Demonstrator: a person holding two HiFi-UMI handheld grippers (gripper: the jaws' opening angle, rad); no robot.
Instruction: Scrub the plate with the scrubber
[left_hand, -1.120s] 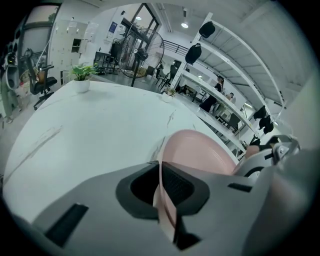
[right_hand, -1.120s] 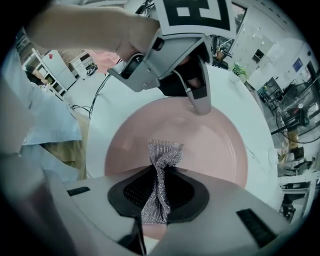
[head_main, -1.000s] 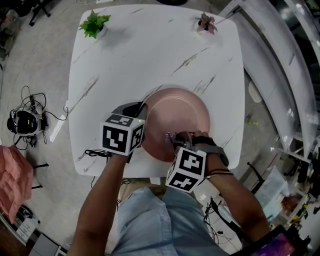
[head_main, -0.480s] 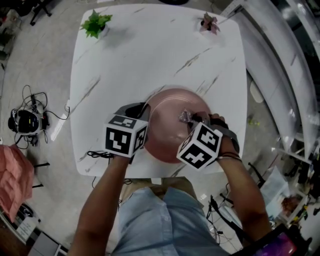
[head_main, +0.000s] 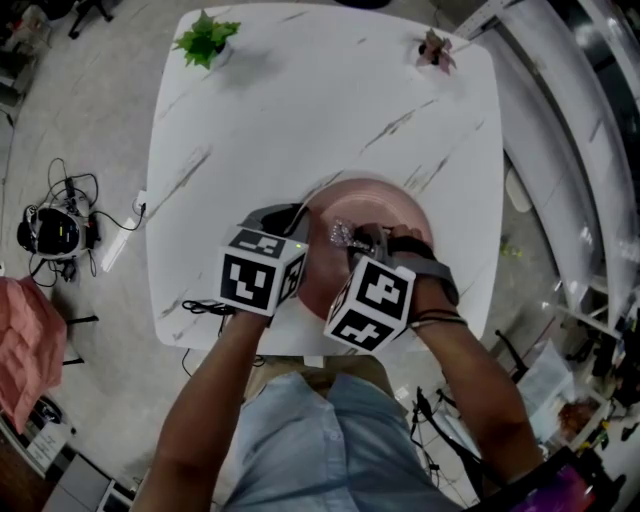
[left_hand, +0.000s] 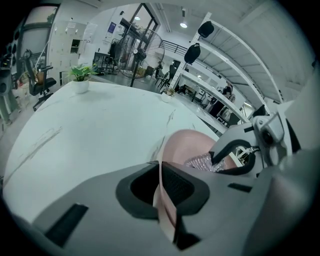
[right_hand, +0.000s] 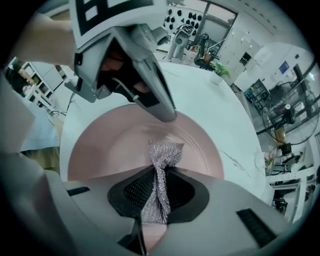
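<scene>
A pink plate lies near the front edge of the white marble table. My left gripper is shut on the plate's left rim; the thin rim of the plate runs between the pads of my left gripper. A silver mesh scrubber is pinched in my right gripper, which presses it onto the left-middle of the plate. In the right gripper view the scrubber sticks out of my right gripper onto the plate, just short of the left gripper.
A green potted plant stands at the table's far left corner and a small reddish one at the far right. A black cable lies by the front left edge. A coiled device sits on the floor to the left.
My right gripper swept the scrubber from the plate's near part out to the right, then back left toward the left gripper. The left gripper kept its hold on the rim.
</scene>
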